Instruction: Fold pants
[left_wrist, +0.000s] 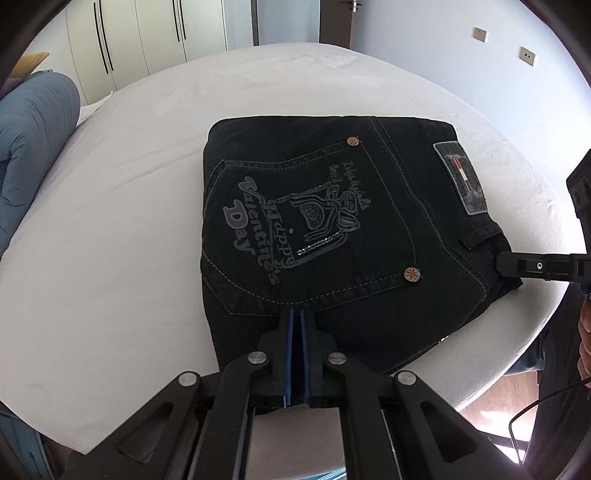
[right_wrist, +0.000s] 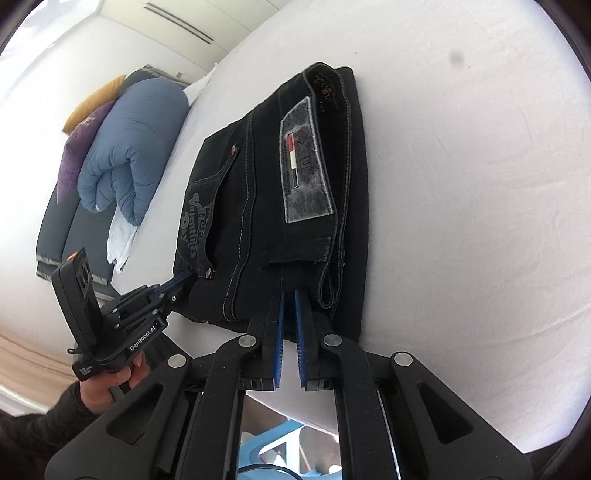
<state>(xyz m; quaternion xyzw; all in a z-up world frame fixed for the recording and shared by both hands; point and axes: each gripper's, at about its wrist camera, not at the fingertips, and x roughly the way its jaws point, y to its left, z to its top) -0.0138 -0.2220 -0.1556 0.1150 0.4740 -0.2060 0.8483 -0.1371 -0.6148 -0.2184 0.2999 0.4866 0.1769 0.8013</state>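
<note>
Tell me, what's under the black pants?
The folded black pants lie on the bed's white sheet, which shows all around them. Their own lower layers peek out at the edge. Anything else tucked underneath is covered, so it can't be seen.

"Valentines Day" on pants pocket (left_wrist: 314, 218), "GenRobot.AI" on left gripper (right_wrist: 183, 280)

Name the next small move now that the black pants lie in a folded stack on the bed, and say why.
Probably lift both claws clear. The pants already lie as a compact folded stack on the white sheet. The left claw is shut, its tips at the near edge; the right claw is barely parted at the waistband end, and neither visibly pinches cloth.
</note>
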